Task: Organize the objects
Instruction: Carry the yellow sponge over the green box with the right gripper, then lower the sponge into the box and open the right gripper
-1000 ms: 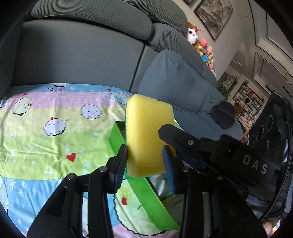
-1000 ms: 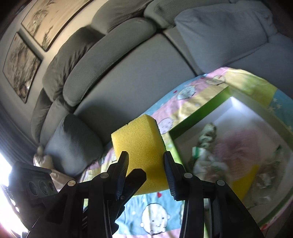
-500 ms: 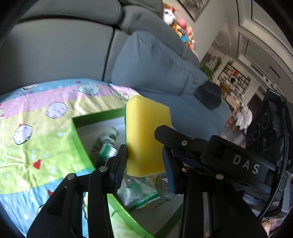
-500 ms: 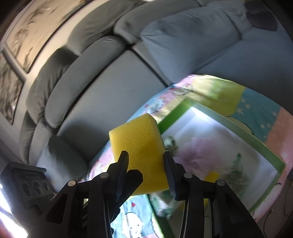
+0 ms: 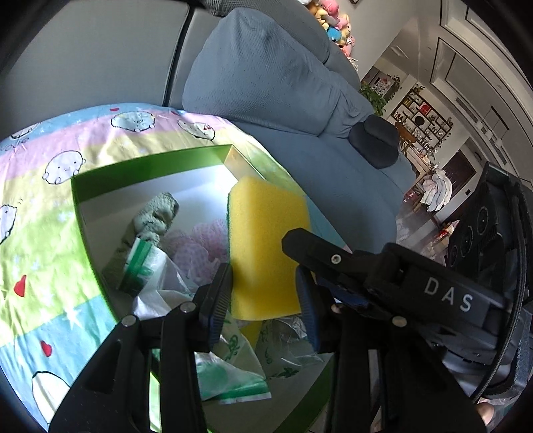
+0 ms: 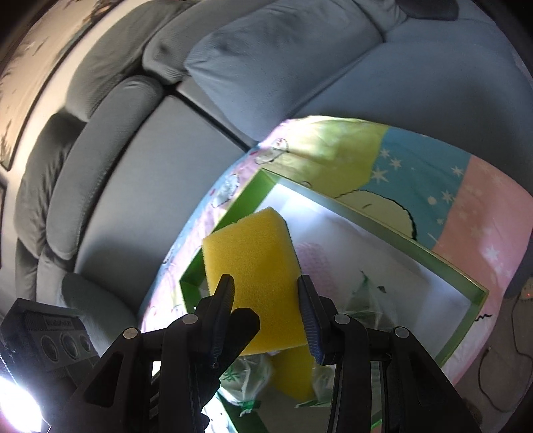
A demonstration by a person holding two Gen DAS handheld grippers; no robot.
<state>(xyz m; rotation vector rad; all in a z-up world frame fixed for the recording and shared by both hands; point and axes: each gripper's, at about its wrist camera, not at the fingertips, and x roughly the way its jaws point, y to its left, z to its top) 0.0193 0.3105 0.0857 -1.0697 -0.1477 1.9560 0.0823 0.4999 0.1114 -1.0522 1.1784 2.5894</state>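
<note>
Nearest in the left wrist view, the left tool [image 5: 263, 296] pinches a yellow sponge [image 5: 266, 246] by its lower end, pads flat on both broad sides, sponge standing upright out of the jaws. Right wrist view: the right tool [image 6: 266, 299] also pinches a yellow sponge [image 6: 253, 269] the same way, gripped low so most of the block sticks out in front. Cannot tell for sure whether each tool has its own sponge or both clamp one block; the right tool's body with the DAS lettering crowds in just beside the left one. Low grip likely chosen so the free end can go into the box first. Just below and past the sponges sits the green box [image 5: 150, 163], open-topped, pale inside, already holding a crumpled plastic bag [image 5: 156, 266] with green print, a pink mesh puff [image 5: 203, 239], a grey-green rolled cloth [image 5: 156, 213] and another yellow piece [image 6: 293, 373] under the right tool. Both tools tilt down over the box interior, so the step looks like dropping the sponge in; not yet released. Box rests on a pastel cartoon blanket [image 5: 43, 213] spread over the grey sofa [image 6: 133, 166], with a blue cushion [image 5: 266, 73] behind. Far back: plush toys [image 5: 333, 20] and room shelving.
</note>
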